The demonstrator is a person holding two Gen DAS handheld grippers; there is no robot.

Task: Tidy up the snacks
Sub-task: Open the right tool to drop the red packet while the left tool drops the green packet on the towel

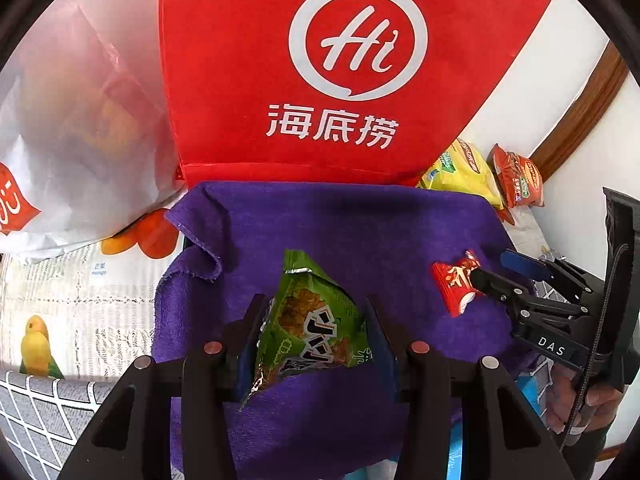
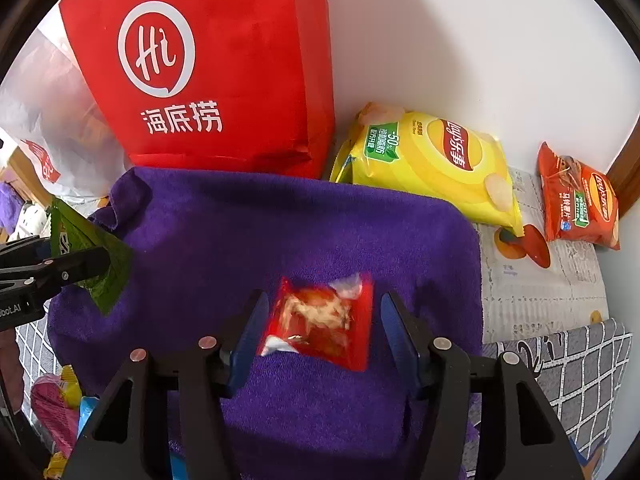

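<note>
My left gripper [image 1: 316, 300] is shut on a green snack packet [image 1: 316, 320], which stands tilted between its fingers just above a purple cloth [image 1: 320, 220]. The right wrist view shows that packet [image 2: 100, 252] at the left in the left gripper [image 2: 80, 264]. A small red snack packet [image 2: 320, 320] lies on the purple cloth [image 2: 280, 220] between the fingers of my right gripper [image 2: 322, 300]. A gap shows on each side of it, so the gripper is open. In the left wrist view the red packet [image 1: 454, 280] lies at the right gripper's [image 1: 496, 268] tips.
A large red bag [image 1: 320, 80] with a white logo stands behind the cloth against the wall. A white plastic bag [image 1: 72, 120] slumps to its left. A yellow chip bag [image 2: 432, 164] and an orange-red chip bag [image 2: 576, 200] lie at the back right. More packets lie low at the left.
</note>
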